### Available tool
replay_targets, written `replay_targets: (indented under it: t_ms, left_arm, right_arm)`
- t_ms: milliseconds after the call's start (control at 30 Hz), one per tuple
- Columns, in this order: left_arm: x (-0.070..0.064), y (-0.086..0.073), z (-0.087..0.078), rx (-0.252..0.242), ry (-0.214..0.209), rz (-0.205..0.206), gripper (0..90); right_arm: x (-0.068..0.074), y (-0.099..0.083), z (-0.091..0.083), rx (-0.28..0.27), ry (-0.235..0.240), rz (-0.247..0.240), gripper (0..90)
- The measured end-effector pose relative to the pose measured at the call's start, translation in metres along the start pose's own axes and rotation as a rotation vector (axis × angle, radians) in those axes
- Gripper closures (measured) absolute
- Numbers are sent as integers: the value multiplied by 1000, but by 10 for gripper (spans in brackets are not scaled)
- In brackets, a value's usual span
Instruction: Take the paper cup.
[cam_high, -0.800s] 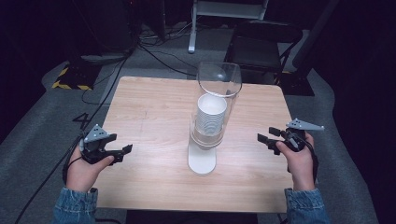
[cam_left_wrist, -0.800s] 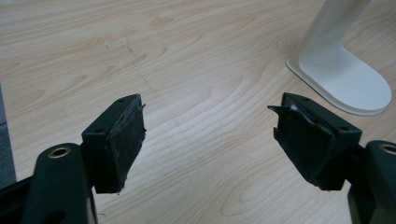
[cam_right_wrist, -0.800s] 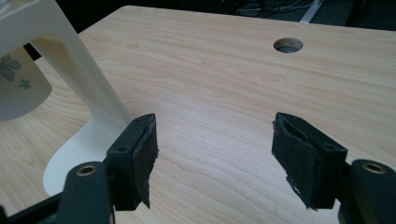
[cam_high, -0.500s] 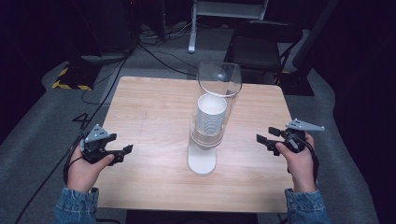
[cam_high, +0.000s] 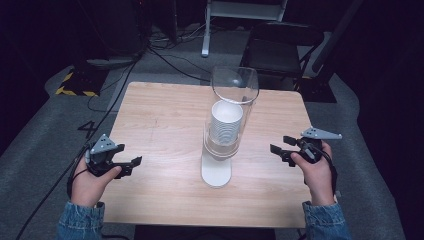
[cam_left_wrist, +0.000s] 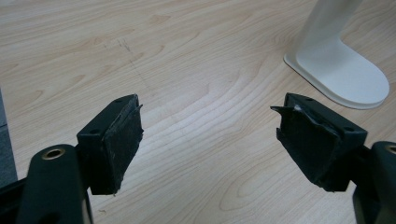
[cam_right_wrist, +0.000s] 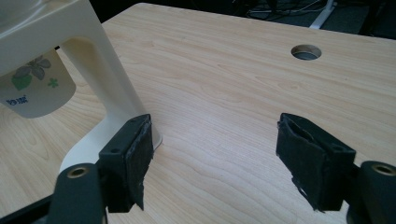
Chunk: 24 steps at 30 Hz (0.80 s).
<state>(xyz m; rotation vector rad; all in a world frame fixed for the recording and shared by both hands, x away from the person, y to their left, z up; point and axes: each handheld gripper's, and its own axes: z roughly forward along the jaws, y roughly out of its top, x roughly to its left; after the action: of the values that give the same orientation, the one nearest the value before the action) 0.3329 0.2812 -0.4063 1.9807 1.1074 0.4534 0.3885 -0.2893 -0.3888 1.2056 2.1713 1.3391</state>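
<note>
Barely anything has moved vs the earlier frames: the right tool (cam_high: 281, 148) sits about where it was, maybe a touch nearer the dispenser; the left tool (cam_high: 131, 165) is in the same spot.

Largest first: 1 wooden counter (cam_high: 165, 115), with 1 cable hole (cam_right_wrist: 306, 52) in it, seen in the right gripper view. Mid-counter stands 1 cup dispenser (cam_high: 222, 145) – clear tube on top, white stand and foot (cam_left_wrist: 343, 77) below. Inside the tube is 1 stack of paper cups (cam_high: 226, 122); can't count the cups, too fine. The lowest cup (cam_right_wrist: 35, 91) pokes out under the holder, with a green leaf print.

2 tools, one each side of the dispenser and well apart from it. Both released: jaws spread wide, nothing between them, in both gripper views.

Progress, as I judge it: not started. No cup is pulled and neither tool touches the dispenser. Left to do: reach in, grip the bottom cup, draw it down
</note>
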Motion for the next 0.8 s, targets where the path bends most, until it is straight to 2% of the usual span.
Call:
replay_targets:
  t_ms: [233,267,533,800]
  left_arm:
    - [-2,1,0,-5,-6,1,218]
    - [-2,1,1,-3,-8,10,217]
    - [-3,1,3,2,-20,14,217]
    - [-3,0,6,12,-20,15,222]
  right_arm:
    - [8,1,5,1,26,-13,271]
    - [12,2,8,6,43,-22,267]
    - [29,2,22,10,96,-60,240]
    - [51,4,36,28,172,-89,201]
